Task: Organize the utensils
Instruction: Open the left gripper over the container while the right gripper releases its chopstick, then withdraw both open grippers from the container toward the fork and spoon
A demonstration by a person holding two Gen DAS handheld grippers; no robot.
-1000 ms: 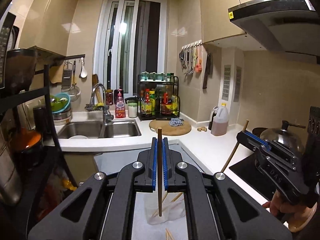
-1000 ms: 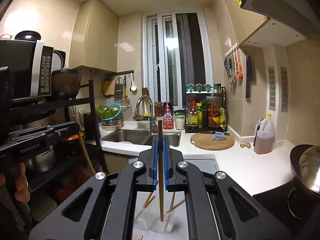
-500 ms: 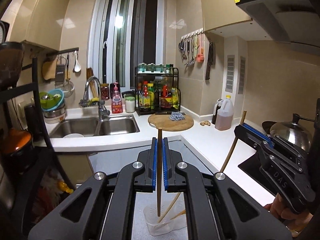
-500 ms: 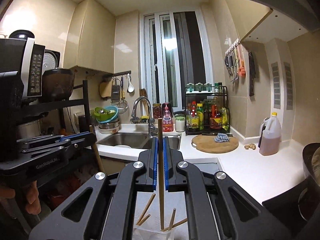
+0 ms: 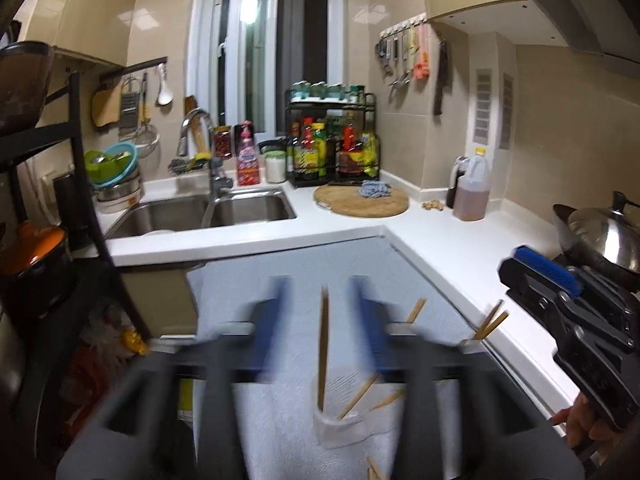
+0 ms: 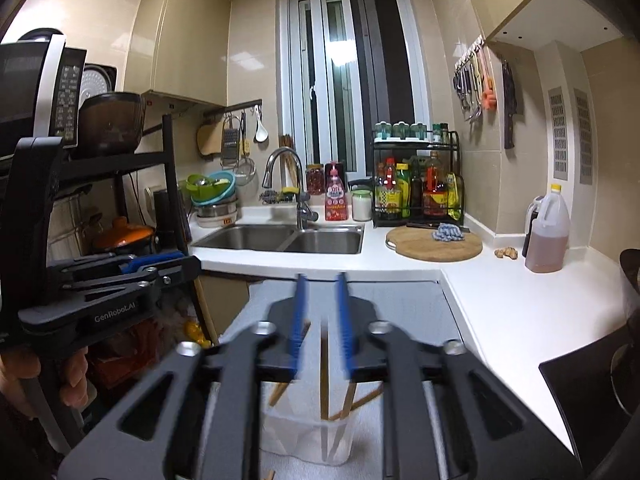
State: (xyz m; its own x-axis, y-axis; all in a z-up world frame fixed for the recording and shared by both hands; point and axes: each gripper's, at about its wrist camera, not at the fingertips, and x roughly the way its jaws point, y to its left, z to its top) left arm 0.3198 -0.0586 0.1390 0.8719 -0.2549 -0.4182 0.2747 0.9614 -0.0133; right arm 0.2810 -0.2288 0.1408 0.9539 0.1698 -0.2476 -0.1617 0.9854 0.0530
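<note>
A clear plastic cup (image 5: 340, 424) stands on a grey-blue mat (image 5: 304, 272) and holds several wooden chopsticks. My left gripper (image 5: 322, 300) is open above it, its jaws blurred and wide apart; one chopstick (image 5: 322, 344) stands free between them with its tip in the cup. My right gripper (image 6: 320, 304) is open over the same cup (image 6: 308, 436); a chopstick (image 6: 324, 372) stands loose between its blue pads. Each gripper shows in the other's view, the right (image 5: 568, 312) and the left (image 6: 108, 280).
A white L-shaped counter (image 6: 500, 304) carries a double sink (image 6: 288, 240), a round wooden board (image 6: 434, 244), a spice rack (image 6: 416, 188) and an oil jug (image 6: 548, 236). A black shelf (image 6: 120, 160) with pots stands left. A lidded wok (image 5: 604, 236) sits right.
Both grippers have opened and let go of their chopsticks, which now stand in the cup. Both views have tilted downward toward the mat.
</note>
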